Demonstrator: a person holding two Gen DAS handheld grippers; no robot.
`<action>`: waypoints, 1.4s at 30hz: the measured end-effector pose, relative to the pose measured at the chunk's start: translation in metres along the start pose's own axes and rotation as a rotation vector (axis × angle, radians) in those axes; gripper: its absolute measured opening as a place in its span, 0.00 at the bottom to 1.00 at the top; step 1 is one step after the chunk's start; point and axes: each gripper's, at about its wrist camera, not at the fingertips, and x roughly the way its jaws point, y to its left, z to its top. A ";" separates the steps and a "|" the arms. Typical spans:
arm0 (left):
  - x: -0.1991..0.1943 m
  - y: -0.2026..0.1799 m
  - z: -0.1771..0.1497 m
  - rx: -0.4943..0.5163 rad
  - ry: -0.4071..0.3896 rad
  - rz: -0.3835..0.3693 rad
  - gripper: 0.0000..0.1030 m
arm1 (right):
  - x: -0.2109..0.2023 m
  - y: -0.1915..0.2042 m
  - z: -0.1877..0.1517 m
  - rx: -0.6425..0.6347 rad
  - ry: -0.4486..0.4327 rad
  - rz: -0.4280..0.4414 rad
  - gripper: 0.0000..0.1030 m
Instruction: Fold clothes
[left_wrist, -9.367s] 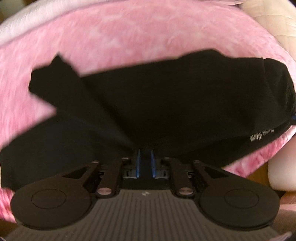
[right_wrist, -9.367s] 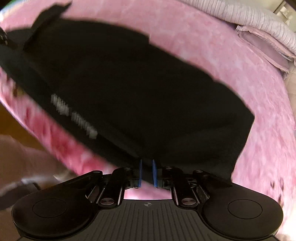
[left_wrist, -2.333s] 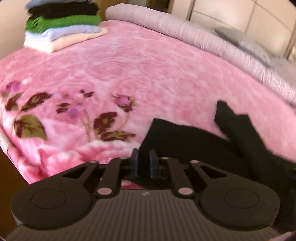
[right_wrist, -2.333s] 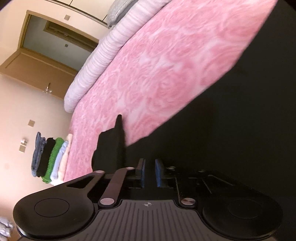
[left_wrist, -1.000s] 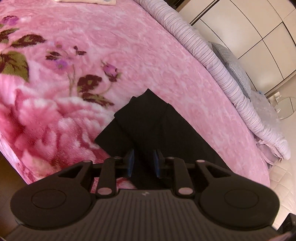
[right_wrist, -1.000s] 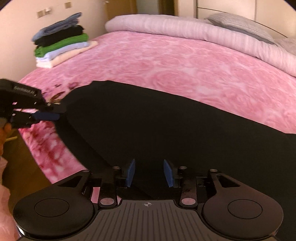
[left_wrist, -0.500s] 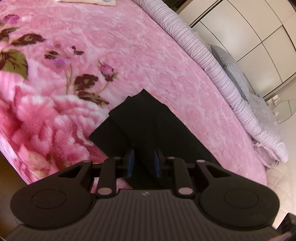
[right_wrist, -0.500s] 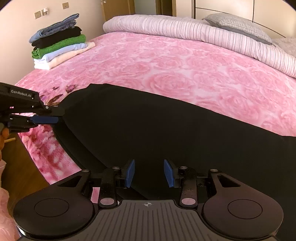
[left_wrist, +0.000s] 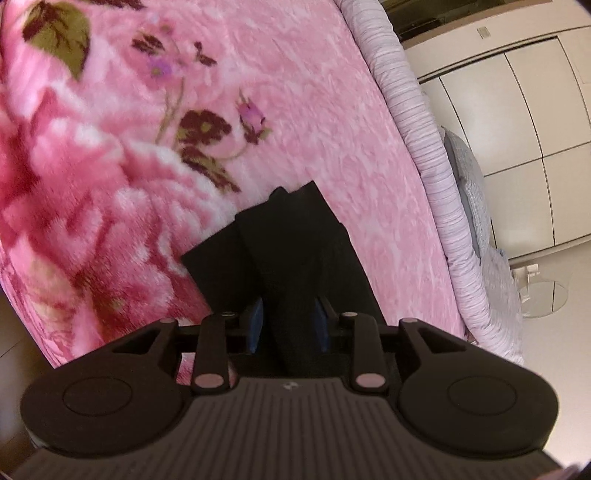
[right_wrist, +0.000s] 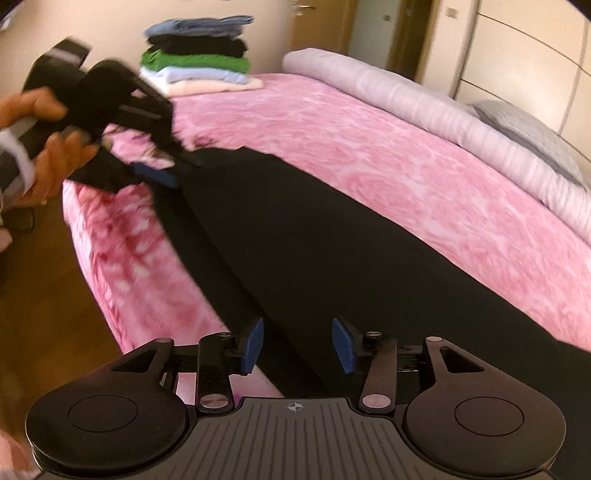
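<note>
A black garment (left_wrist: 295, 240) lies folded into a long strip on the pink flowered blanket (left_wrist: 295, 92), near the bed's edge. My left gripper (left_wrist: 288, 325) is at one end of it. Its jaws are opening, and a fold of the cloth lies between the blue pads. In the right wrist view the garment (right_wrist: 332, 240) runs from my right gripper (right_wrist: 301, 345) to the left gripper (right_wrist: 162, 173), held by a hand (right_wrist: 48, 147). The right jaws are opening too. The strip's edge lies between the pads, which stand apart from the cloth.
A stack of folded clothes (right_wrist: 195, 55) sits at the bed's far corner. A rolled lilac duvet (right_wrist: 424, 99) and a grey pillow (right_wrist: 524, 129) line the far side. Wooden floor (right_wrist: 37, 277) lies left of the bed, and cream wardrobe doors (left_wrist: 517, 110) stand behind.
Both pairs of pads stand wider apart than half a second ago. Both wrist views have rolled. In the right wrist view the left gripper and its hand now sit higher and closer.
</note>
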 end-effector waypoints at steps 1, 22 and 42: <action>0.001 0.000 0.000 0.005 0.000 0.000 0.25 | 0.002 0.002 -0.001 -0.015 0.004 -0.007 0.45; -0.029 0.014 -0.029 0.210 -0.077 -0.062 0.02 | -0.014 0.020 -0.006 -0.164 -0.052 -0.031 0.01; -0.047 -0.047 -0.088 0.669 -0.011 0.055 0.09 | -0.064 -0.012 -0.068 0.009 0.058 -0.251 0.21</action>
